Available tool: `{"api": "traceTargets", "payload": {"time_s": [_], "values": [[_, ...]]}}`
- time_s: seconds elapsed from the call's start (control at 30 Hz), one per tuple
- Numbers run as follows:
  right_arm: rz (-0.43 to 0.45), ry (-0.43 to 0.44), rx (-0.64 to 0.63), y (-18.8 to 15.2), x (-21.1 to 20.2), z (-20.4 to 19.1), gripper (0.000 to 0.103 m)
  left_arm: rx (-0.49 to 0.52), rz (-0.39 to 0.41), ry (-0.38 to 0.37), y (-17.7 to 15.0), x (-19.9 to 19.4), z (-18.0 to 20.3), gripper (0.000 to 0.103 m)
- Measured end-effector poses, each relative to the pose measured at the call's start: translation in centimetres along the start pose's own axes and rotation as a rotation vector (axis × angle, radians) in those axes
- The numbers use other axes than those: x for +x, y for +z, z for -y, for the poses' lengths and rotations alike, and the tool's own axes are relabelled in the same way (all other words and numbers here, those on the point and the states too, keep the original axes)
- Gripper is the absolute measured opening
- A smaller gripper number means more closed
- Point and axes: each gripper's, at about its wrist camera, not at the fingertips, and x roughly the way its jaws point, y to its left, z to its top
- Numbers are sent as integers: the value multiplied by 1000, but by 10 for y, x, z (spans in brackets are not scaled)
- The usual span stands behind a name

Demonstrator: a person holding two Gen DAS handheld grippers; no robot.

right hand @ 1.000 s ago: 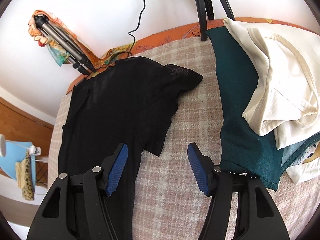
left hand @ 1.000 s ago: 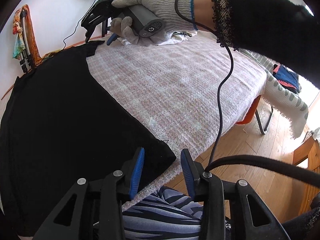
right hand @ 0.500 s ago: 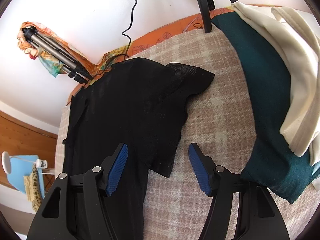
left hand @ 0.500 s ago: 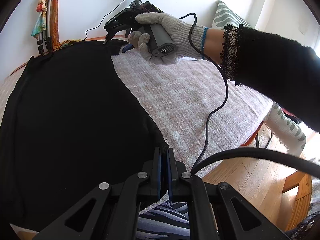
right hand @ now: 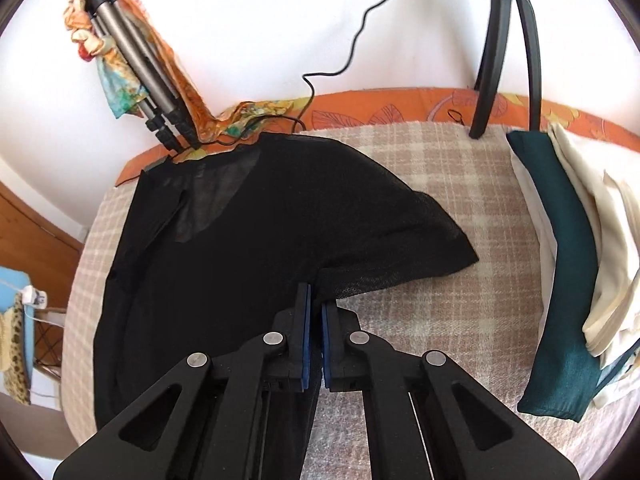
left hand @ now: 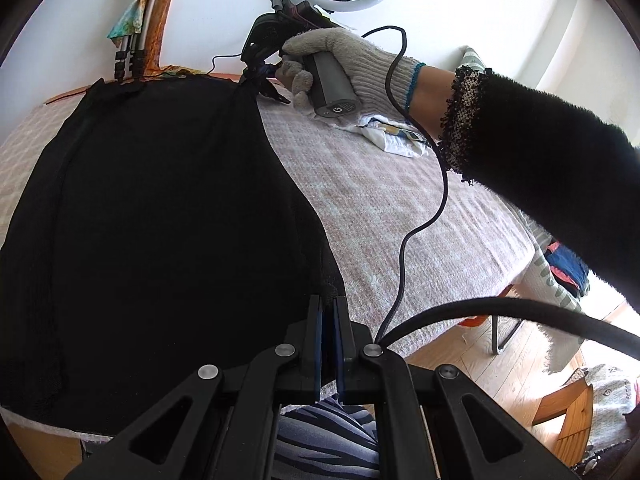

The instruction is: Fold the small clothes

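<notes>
A thin black shirt lies spread over the checked blanket on the bed. My left gripper is shut on the shirt's near bottom corner, the black cloth pinched between its blue pads. The right gripper is shut on the shirt at the side seam just under the short sleeve. In the left wrist view the right gripper, held by a grey-gloved hand, pulls that far edge up off the blanket.
A folded teal garment with cream clothes on it lies to the right on the blanket. A folded tripod wrapped in a patterned scarf leans on the wall. Ring light legs stand at the bed's far edge. A black cable hangs across.
Both grippers closed on the shirt: the left on the bottom corner first, the right on the edge under the sleeve. Both moved over the shirt and lifted its edge slightly.
</notes>
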Motion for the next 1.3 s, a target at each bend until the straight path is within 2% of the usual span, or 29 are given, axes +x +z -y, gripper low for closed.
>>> {"api": "traceTargets", "payload": {"time_s": [0.17, 0.43, 0.6, 0.77, 0.83, 0.9, 0.93, 0.97, 1.03, 1.1, 1.2, 1.3], "values": [[-3, -64, -101, 11, 1, -43, 3, -65, 32, 1, -5, -19, -21, 2], [-20, -105, -219, 12, 22, -110, 3, -194, 74, 49, -14, -49, -73, 2], [-35, -141, -287, 10, 45, -146, 3, -221, 76, 106, -24, -59, -95, 2], [-72, -153, -311, 6, 67, -161, 3, -232, 48, 146, -30, -59, -109, 2], [-101, -136, -316, 4, 73, -161, 5, -231, 42, 150, -31, -60, -112, 2], [-127, -92, -312, 3, 70, -160, 19, -229, 33, 133, -32, -62, -112, 16], [-126, -55, -304, 3, 64, -158, 22, -226, 34, 139, -31, -65, -113, 30], [-115, -16, -292, 3, 56, -155, 23, -218, 48, 149, -31, -69, -111, 32], [-88, 81, -253, 5, 36, -144, 24, -189, 72, 150, -31, -77, -110, 32], [-52, 150, -192, 10, 18, -126, 31, -166, 94, 183, -30, -87, -108, 32], [-3, 114, -64, 23, 6, -90, 34, -170, 116, 214, -29, -100, -111, 32], [0, 96, 63, 38, 11, -54, 35, -185, 144, 252, -28, -113, -119, 32]]}}
